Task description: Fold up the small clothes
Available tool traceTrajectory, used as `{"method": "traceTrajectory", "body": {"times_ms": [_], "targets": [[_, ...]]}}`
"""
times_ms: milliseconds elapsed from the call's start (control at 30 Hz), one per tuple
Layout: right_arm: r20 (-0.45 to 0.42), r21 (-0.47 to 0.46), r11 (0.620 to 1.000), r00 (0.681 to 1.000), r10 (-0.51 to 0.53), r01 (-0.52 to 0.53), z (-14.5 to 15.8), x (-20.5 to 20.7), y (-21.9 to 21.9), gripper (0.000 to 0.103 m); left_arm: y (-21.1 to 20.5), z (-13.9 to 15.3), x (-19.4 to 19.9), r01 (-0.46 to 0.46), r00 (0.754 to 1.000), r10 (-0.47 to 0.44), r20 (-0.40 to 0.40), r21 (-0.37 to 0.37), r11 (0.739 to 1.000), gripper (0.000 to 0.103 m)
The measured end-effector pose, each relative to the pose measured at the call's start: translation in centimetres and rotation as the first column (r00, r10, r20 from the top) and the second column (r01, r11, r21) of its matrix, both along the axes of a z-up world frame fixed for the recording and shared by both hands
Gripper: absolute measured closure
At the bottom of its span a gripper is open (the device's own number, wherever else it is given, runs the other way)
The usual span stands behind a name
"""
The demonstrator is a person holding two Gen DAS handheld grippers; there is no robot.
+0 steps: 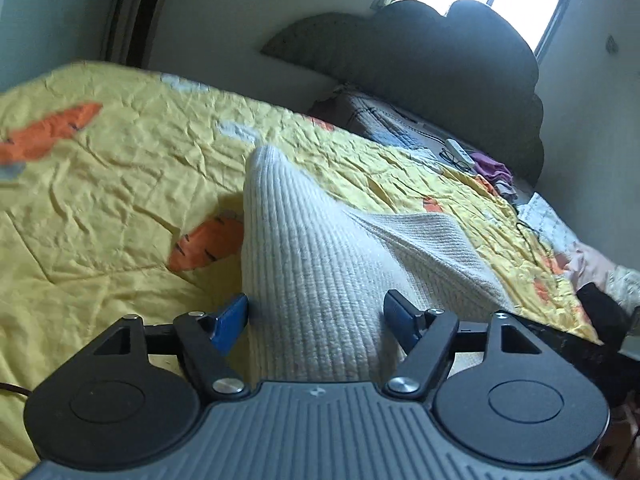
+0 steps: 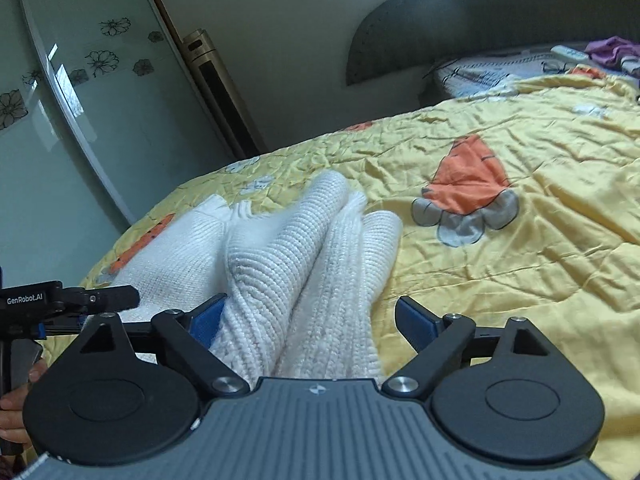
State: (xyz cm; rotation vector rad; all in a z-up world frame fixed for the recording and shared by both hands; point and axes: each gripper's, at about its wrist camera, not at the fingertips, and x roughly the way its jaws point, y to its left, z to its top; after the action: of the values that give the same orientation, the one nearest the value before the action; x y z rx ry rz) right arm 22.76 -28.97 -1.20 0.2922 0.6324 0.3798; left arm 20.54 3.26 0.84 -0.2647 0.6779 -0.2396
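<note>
A white ribbed knit garment lies bunched on the yellow carrot-print bedspread. My left gripper is open, its blue pads on either side of a raised fold of the knit. In the right wrist view the same garment runs in rolled folds between the jaws of my right gripper, which is also open. The left gripper's black body shows at the left edge of the right wrist view, close beside the garment.
A dark padded headboard stands at the far end. A folded quilt, a remote with glasses and purple clothes lie near it. A glass sliding door and a tall tower unit stand beside the bed.
</note>
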Motion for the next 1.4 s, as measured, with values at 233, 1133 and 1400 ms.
{"method": "traceTrajectory", "body": {"times_ms": [233, 1133, 1400], "targets": [[0.133, -0.257, 0.966, 0.989, 0.066, -0.03, 2.1, -5.1, 3.5, 0.007, -3.7, 0.5, -4.7, -0.013, 0.993, -0.029, 0.118, 0.333, 0.943, 0.018], [0.059, -0.291, 0.952, 0.995, -0.079, 0.093, 0.6, -10.0, 4.3, 0.0, -4.5, -0.4, -8.4, -0.105, 0.994, 0.104, 0.017, 0.262, 0.959, 0.018], [0.04, -0.296, 0.954, 0.998, -0.041, 0.051, 0.6, -11.4, 5.2, 0.0, -4.5, -0.4, -9.8, -0.112, 0.993, 0.114, 0.011, 0.269, 0.956, 0.018]]}}
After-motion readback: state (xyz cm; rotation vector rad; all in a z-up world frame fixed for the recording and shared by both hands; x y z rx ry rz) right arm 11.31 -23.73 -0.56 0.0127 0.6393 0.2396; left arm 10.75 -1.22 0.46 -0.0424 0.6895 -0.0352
